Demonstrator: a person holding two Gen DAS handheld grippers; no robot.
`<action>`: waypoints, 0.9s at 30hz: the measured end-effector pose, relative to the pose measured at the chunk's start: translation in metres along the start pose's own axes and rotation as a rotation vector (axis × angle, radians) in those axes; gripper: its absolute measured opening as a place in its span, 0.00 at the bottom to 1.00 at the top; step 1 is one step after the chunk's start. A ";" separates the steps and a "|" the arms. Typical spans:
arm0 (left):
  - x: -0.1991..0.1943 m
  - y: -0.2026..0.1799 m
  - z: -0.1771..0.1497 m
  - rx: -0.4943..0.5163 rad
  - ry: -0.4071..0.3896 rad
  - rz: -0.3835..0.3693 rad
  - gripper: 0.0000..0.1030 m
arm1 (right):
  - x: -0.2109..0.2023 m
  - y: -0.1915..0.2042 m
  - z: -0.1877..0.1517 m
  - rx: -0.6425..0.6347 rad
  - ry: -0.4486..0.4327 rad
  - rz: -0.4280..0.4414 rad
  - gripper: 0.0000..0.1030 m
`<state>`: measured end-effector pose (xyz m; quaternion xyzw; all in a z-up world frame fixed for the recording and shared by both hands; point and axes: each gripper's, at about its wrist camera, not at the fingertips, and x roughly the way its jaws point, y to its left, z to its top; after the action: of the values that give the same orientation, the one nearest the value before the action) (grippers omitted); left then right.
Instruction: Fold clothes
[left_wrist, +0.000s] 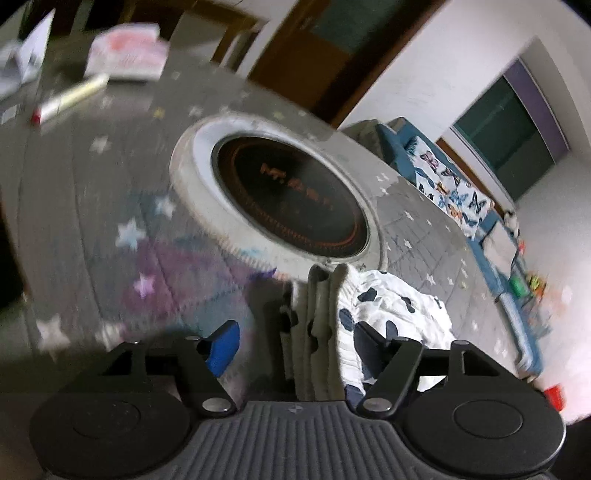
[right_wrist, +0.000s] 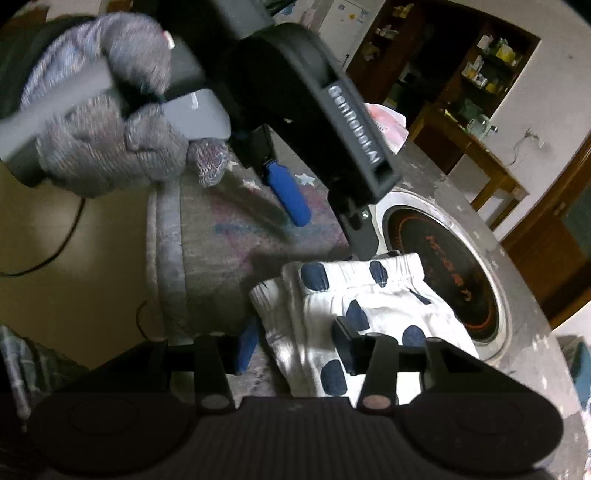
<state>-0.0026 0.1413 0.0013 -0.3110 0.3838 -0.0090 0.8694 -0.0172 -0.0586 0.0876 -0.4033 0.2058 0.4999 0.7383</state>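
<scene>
Got the left gripper (left_wrist: 295, 336) spread wide and pinching nothing. Can see its blue pad (left_wrist: 221, 347) hanging over bare cloth, on the near side of the round hotplate (left_wrist: 291, 199). Has its black finger over the spotted garment (left_wrist: 399, 306), though can't tell whether it actually touches. Same story from the right wrist camera: clearly open, gripped at the handle by a grey knitted glove (right_wrist: 110, 147), hovering by the near-left rim of the hotplate, just beside the waistband.

Now for the right gripper (right_wrist: 295, 332): set much narrower, and looks clamped on the ribbed edge of the garment. Has the blue pad (right_wrist: 247, 343) pressed up against the outer side of that edge and the black finger lying on top of the white fabric. Bit blurry there, so not swearing to how hard the pinch is.

As for the garment itself: white with navy blotches, folded into a thick bundle. Lies on the starry grey table cover (left_wrist: 110, 206), right up against the near rim of the hotplate, with the elastic waistband overlapping that rim a little. Sits bunched rather than flat on the side away from the hotplate.
</scene>
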 end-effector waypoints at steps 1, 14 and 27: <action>0.002 0.002 0.000 -0.028 0.011 -0.008 0.71 | 0.000 0.000 -0.001 0.005 -0.004 -0.003 0.35; 0.010 0.013 -0.010 -0.363 0.025 -0.176 0.77 | -0.028 -0.023 -0.007 0.194 -0.137 0.009 0.22; 0.023 0.011 -0.013 -0.429 0.058 -0.200 0.75 | -0.049 -0.036 -0.021 0.288 -0.206 -0.004 0.18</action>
<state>0.0023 0.1372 -0.0265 -0.5248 0.3689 -0.0220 0.7668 -0.0027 -0.1097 0.1237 -0.2406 0.1977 0.5024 0.8066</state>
